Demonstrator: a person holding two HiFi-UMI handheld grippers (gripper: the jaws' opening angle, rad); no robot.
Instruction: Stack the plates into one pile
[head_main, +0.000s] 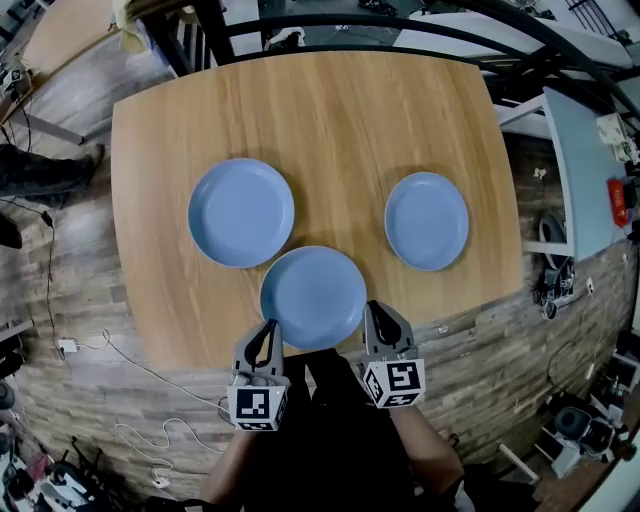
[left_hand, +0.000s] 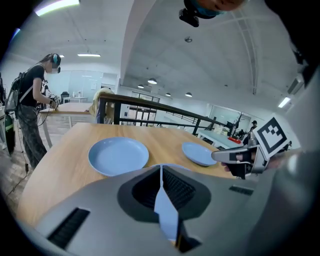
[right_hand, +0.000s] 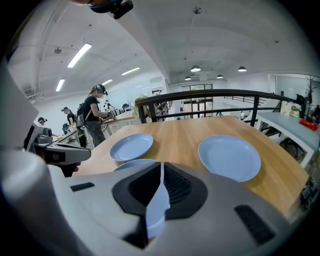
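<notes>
Three light-blue plates lie apart on a wooden table (head_main: 400, 110). The left plate (head_main: 241, 212) (left_hand: 118, 155) (right_hand: 131, 146) and the right plate (head_main: 427, 220) (left_hand: 200, 153) (right_hand: 229, 157) sit mid-table. The near plate (head_main: 313, 297) (right_hand: 131, 164) lies by the front edge. My left gripper (head_main: 270, 331) (left_hand: 161, 167) hovers at that plate's near-left rim, jaws shut and empty. At its near-right rim is my right gripper (head_main: 376, 314) (right_hand: 161, 165), also shut with nothing held. Each gripper view looks past its own shut jaws over the near plate.
The table's front edge runs just under both grippers. A black railing (head_main: 330, 25) stands behind the table's far edge. A pale side table (head_main: 585, 170) is at the right. Cables (head_main: 140, 375) lie on the floor at the left. A person (left_hand: 30, 105) works at a far bench.
</notes>
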